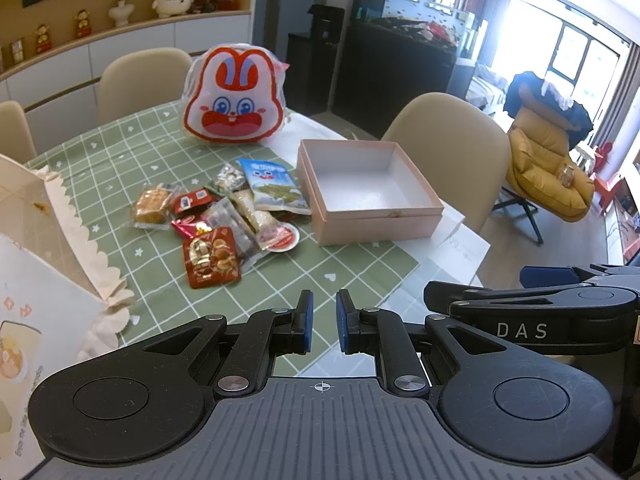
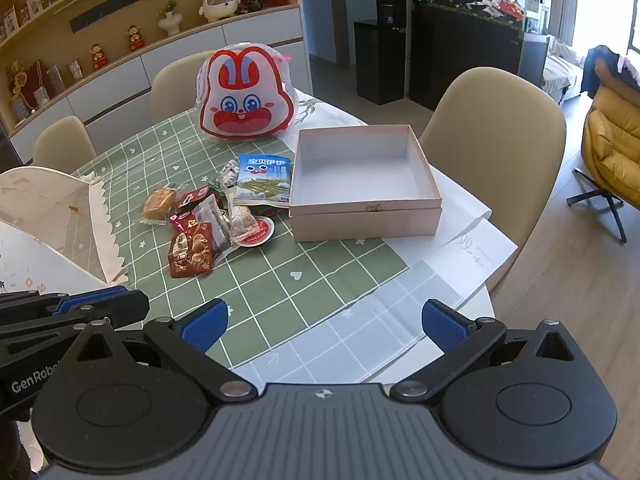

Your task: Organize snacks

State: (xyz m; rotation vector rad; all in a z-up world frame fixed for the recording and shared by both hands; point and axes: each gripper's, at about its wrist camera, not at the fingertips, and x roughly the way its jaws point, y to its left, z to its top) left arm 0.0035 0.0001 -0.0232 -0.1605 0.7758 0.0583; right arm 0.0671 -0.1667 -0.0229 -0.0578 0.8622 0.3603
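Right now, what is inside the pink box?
The pink box shows only its bare white floor and walls. Its near wall hides a strip of floor. The snacks lie outside, beside it.

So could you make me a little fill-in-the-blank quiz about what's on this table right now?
1. The pink box has ____ inside it.
2. The snack packets lie in a heap on the green checked ____.
3. The big bag behind the heap shows a ____ face.
4. The right gripper has its jaws ____, holding nothing.

Missing words: nothing; tablecloth; rabbit; open
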